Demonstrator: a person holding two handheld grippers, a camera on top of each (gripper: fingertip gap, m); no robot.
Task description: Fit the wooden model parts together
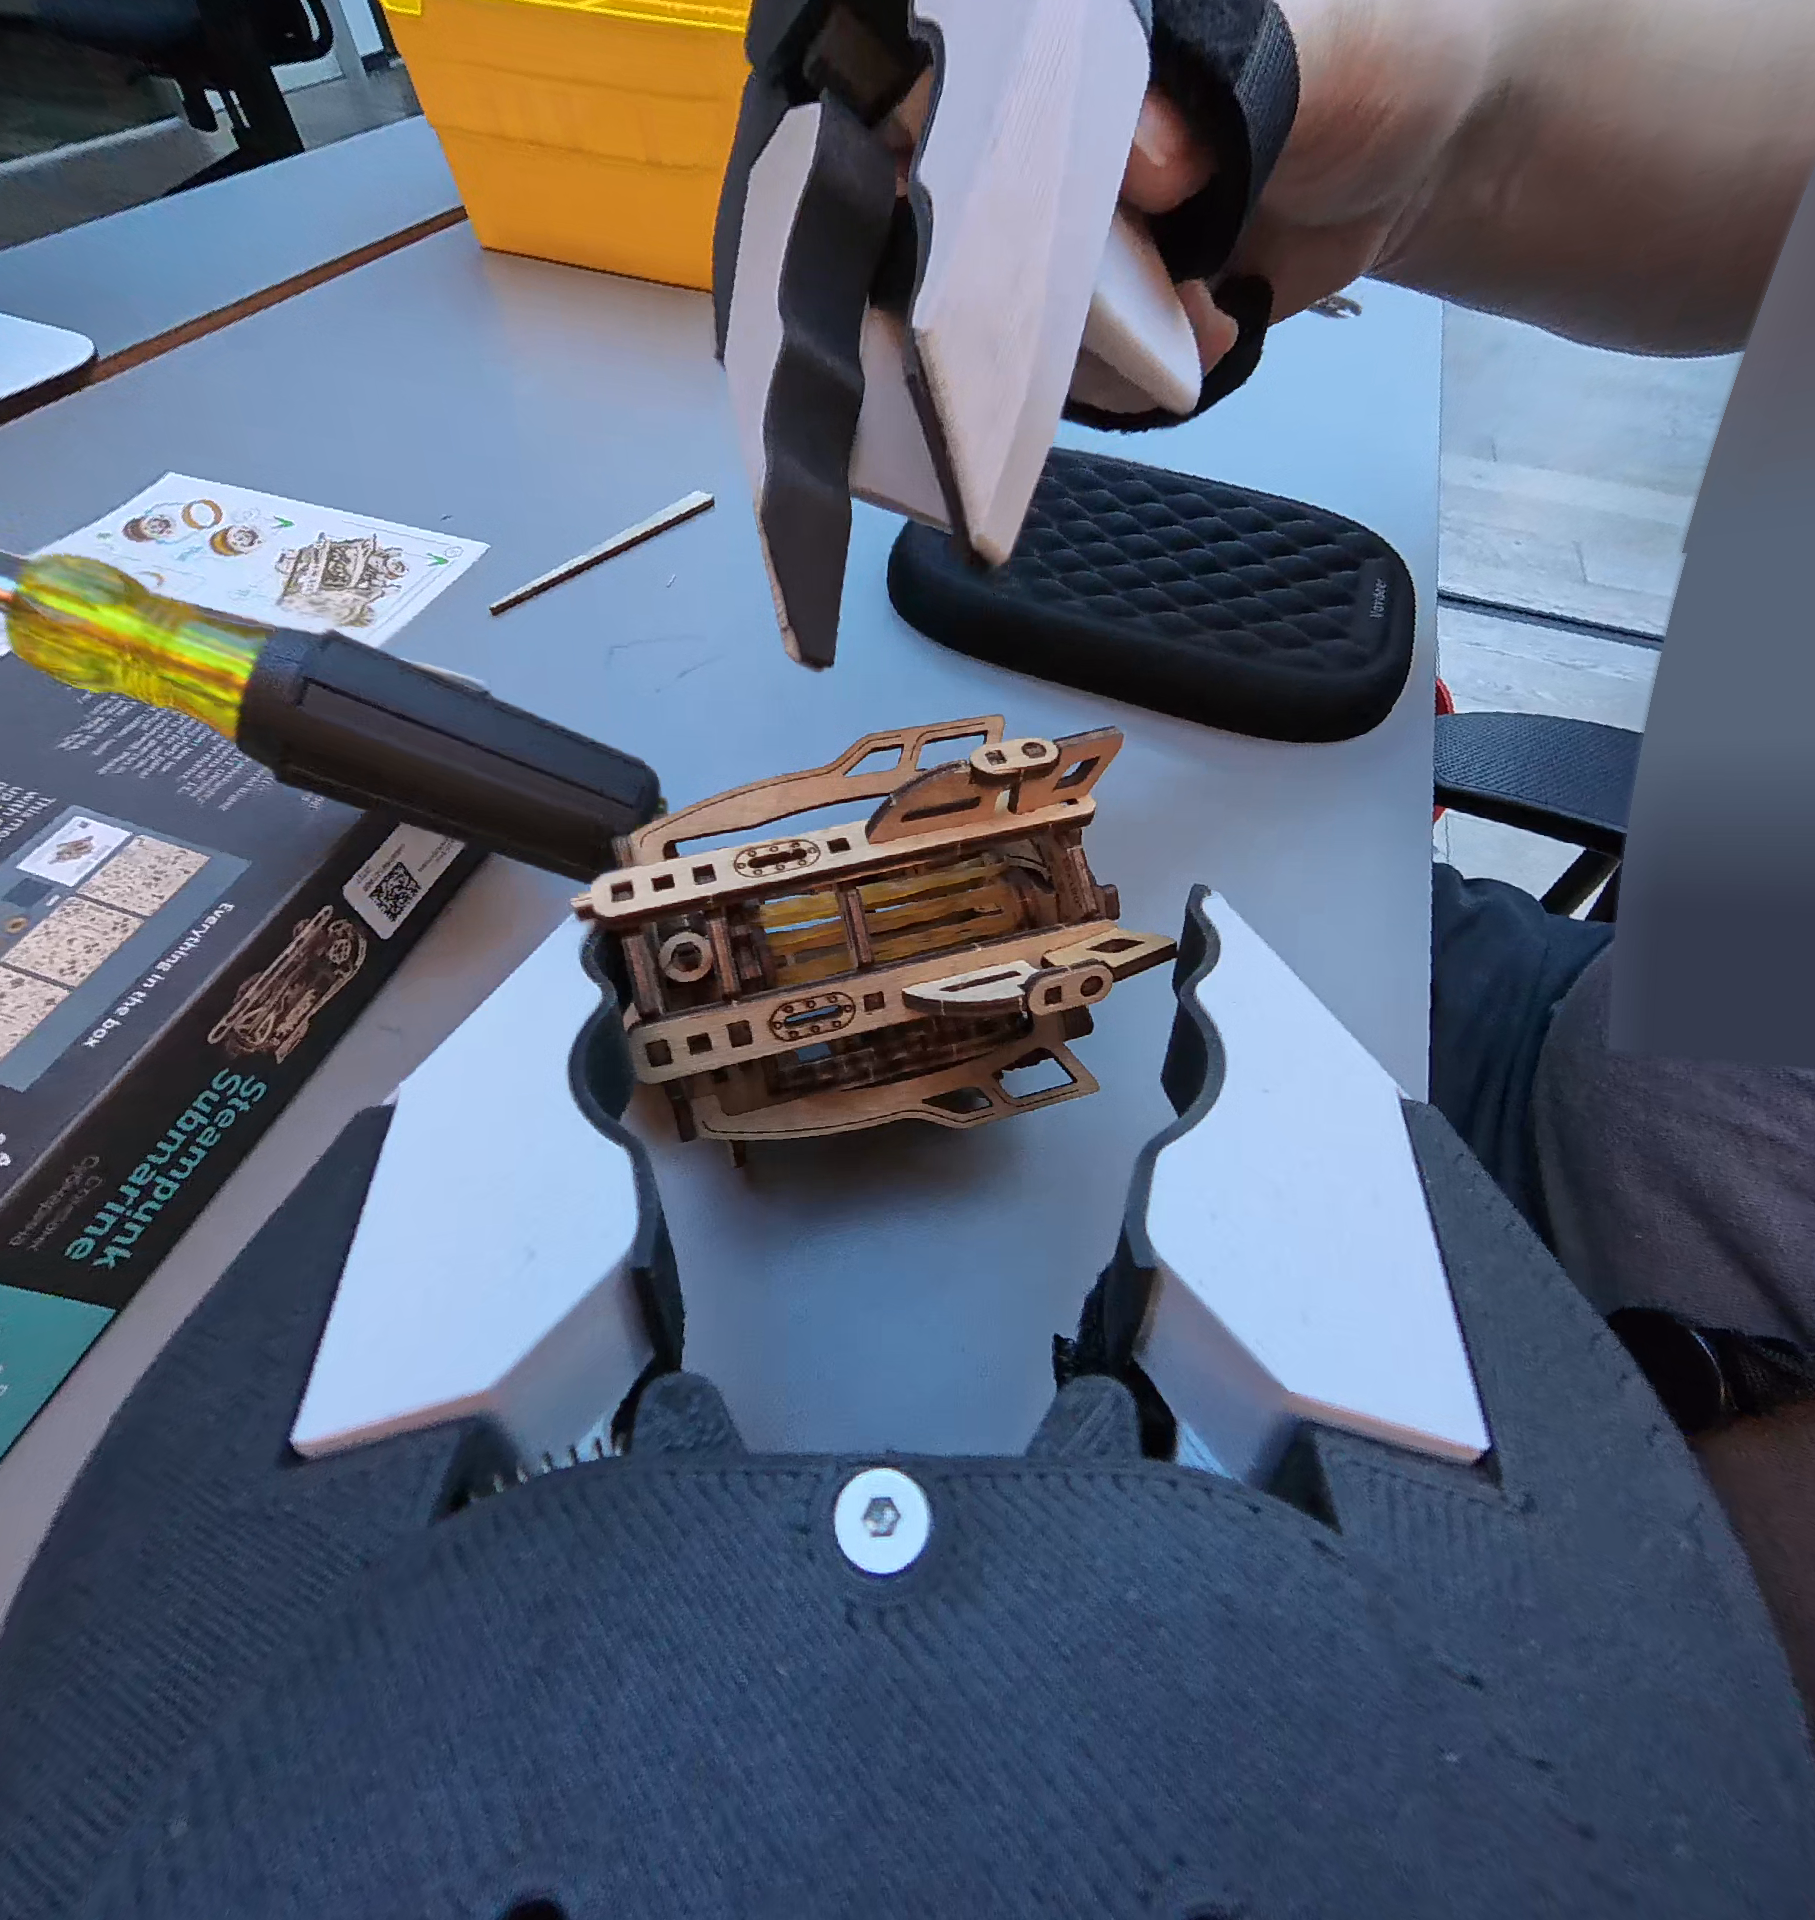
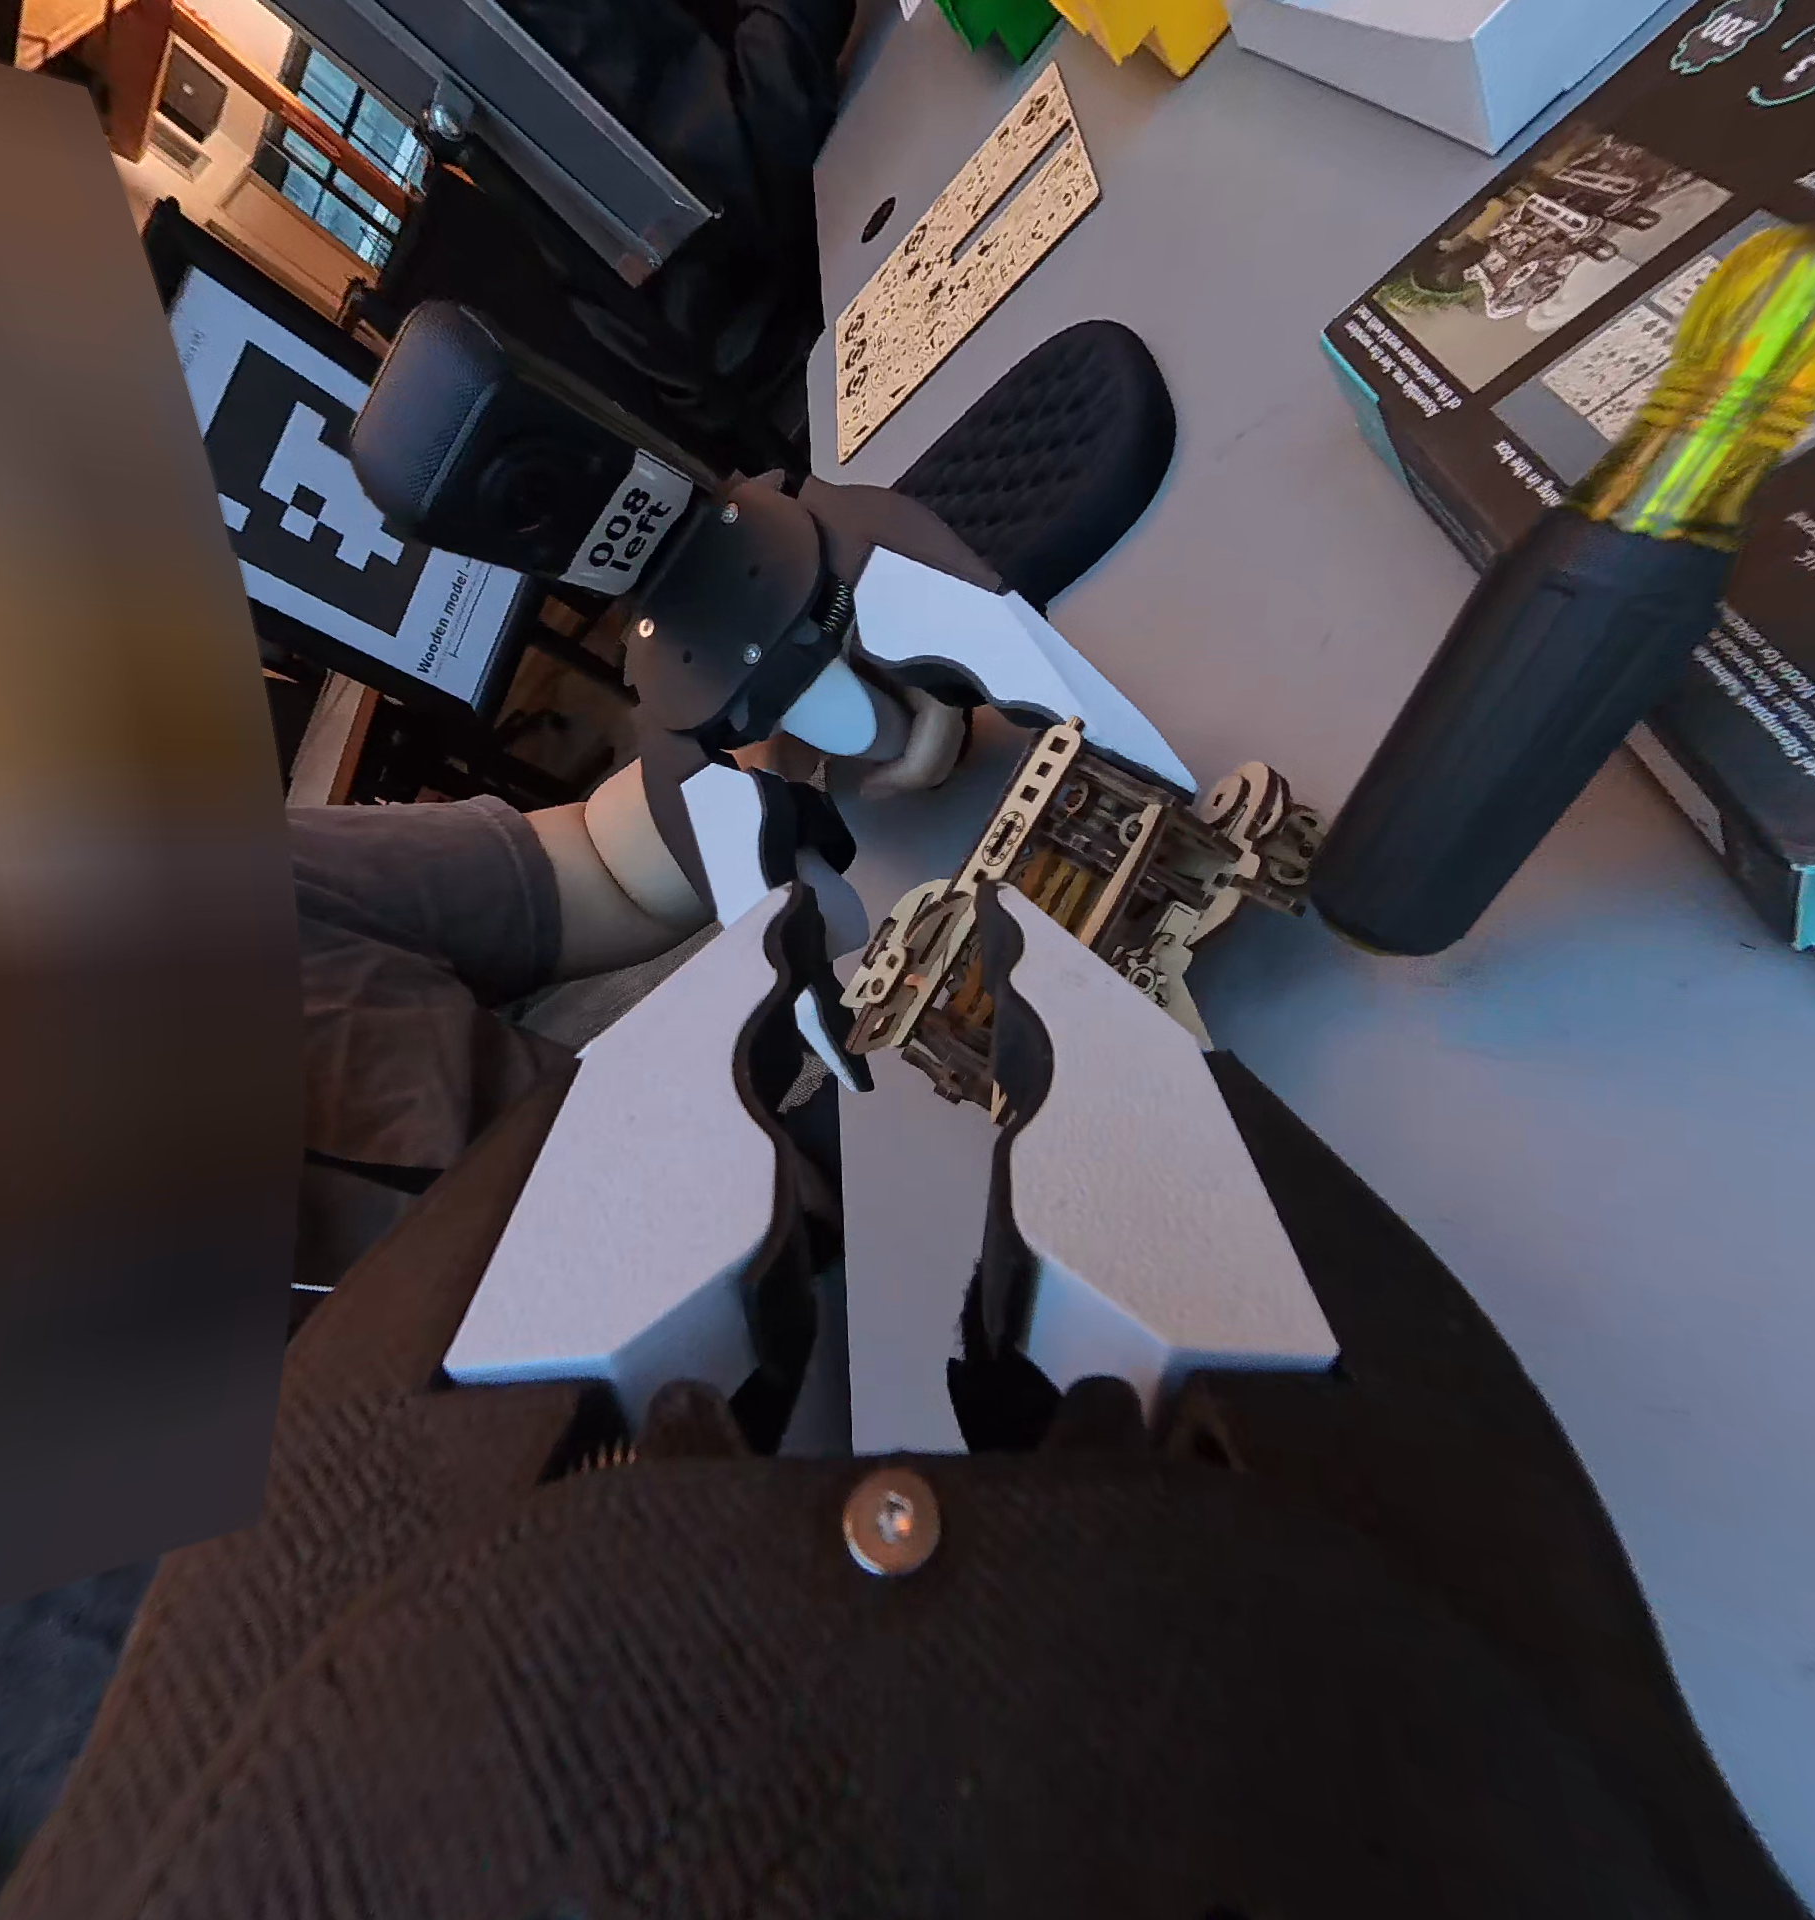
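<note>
The wooden model (image 1: 851,935), a small slatted frame with yellow bands inside, lies on the grey table (image 1: 529,395). My left gripper (image 1: 898,935) is open wide, with one jaw close to each end of the model. My right gripper (image 1: 898,603) hangs above and behind the model, tips down, a little open and empty. In the right wrist view my right gripper (image 2: 895,899) looks down past its tips onto the model (image 2: 1079,862). One of the left gripper's white fingers (image 2: 965,634) shows beside the model.
A yellow-handled screwdriver in a black sleeve (image 1: 446,738) lies touching the model's left end. A black padded rest (image 1: 1194,603), a loose wooden strip (image 1: 602,551), an instruction sheet (image 1: 269,551), the kit box (image 1: 103,987), a yellow bin (image 1: 591,135) and a wooden part sheet (image 2: 965,260) surround it. Spacing between my two grippers at the tips: around 5 cm.
</note>
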